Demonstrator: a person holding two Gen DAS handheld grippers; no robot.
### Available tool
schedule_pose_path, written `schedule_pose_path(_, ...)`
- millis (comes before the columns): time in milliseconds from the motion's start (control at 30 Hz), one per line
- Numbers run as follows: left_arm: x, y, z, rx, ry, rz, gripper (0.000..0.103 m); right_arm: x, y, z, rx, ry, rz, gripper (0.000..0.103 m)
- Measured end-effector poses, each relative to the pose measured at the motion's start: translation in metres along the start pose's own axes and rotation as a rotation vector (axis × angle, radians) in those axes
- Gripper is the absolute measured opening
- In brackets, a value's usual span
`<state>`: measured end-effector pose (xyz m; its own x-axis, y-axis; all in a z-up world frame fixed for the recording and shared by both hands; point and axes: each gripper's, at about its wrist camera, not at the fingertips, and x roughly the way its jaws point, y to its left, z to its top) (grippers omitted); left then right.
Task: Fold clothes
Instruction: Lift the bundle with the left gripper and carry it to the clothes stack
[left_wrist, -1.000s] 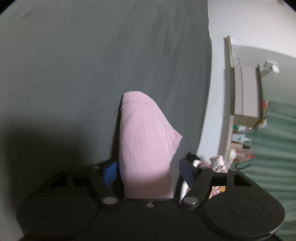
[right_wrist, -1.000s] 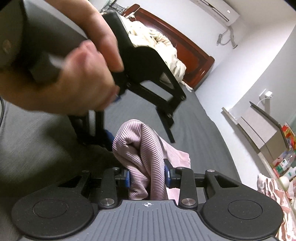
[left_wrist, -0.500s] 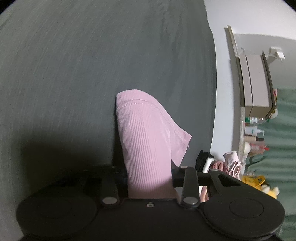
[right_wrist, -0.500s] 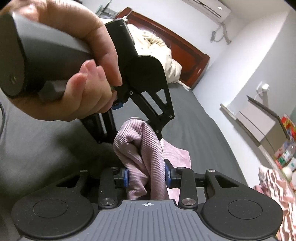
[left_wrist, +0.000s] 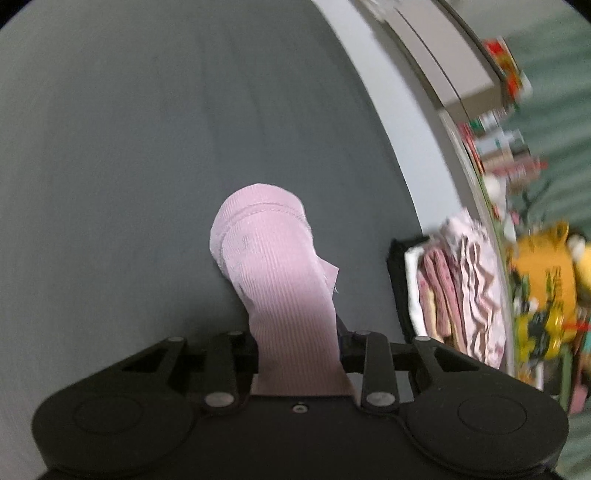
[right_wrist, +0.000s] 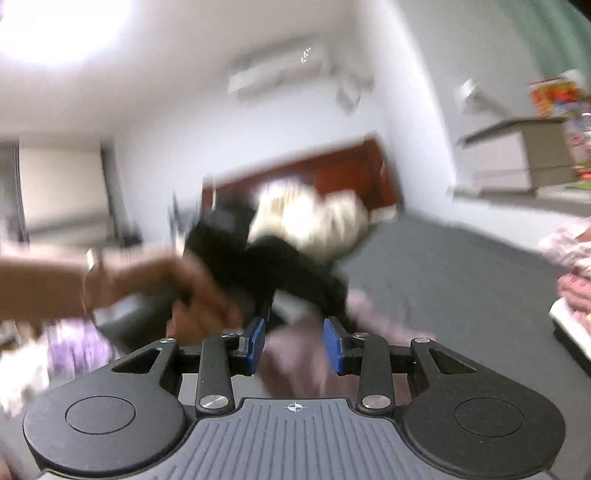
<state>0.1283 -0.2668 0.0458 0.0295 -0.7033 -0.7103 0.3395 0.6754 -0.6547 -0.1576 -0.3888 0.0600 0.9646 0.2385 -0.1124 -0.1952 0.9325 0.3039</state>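
Observation:
A pink ribbed garment (left_wrist: 273, 273) hangs over the dark grey bed sheet (left_wrist: 129, 147). My left gripper (left_wrist: 297, 350) is shut on a fold of it, and the cloth runs out between the fingers to a stitched hem at the far end. In the right wrist view the picture is blurred by motion. There the same pink garment (right_wrist: 295, 354) sits between the blue pads (right_wrist: 255, 341), with my right gripper (right_wrist: 294, 345) shut on it. A hand (right_wrist: 184, 295) holding the black left gripper body (right_wrist: 273, 266) shows just beyond.
A stack of folded clothes (left_wrist: 458, 295) lies at the bed's right edge, beside a white wall (left_wrist: 399, 110) and a cluttered shelf (left_wrist: 498, 122). A wooden headboard (right_wrist: 332, 173) and a crumpled cream duvet (right_wrist: 317, 218) lie at the far end.
Both grippers have swung quickly, still holding the pink garment. The left view has turned toward the stack of folded clothes; the right view has tipped up toward the wall and ceiling.

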Motion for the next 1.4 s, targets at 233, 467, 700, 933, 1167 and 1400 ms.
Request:
schedule_pose_path(233, 0.007, -0.053, 0.016, 0.207, 0.100, 0.031, 0.030, -0.034, 0.001, 0.002, -0.062, -0.276, -0.222, 0.039)
schedule_pose_path(467, 0.035, -0.123, 0.028, 0.382, 0.208, -0.103, 0.030, -0.074, -0.003, 0.004, 0.015, -0.479, -0.340, 0.039)
schedule_pose_path(700, 0.075, -0.173, 0.028, 0.556, 0.417, -0.277, 0.030, -0.116, -0.009, 0.011, 0.067, -0.619, -0.421, 0.045)
schedule_pose_path(933, 0.147, -0.190, 0.023, 0.734, 0.613, -0.467, 0.030, -0.122, -0.041, 0.019, 0.145, -0.555, -0.439, 0.062)
schedule_pose_path(1167, 0.210, -0.149, 0.058, 0.720, 0.608, -0.261, 0.030, -0.113, -0.062, 0.016, 0.181, -0.455, -0.458, 0.062)
schedule_pose_path(1400, 0.231, -0.121, 0.062, 0.667, 0.604, -0.318, 0.034, -0.101, -0.069, 0.013, 0.189, -0.370, -0.477, 0.062)
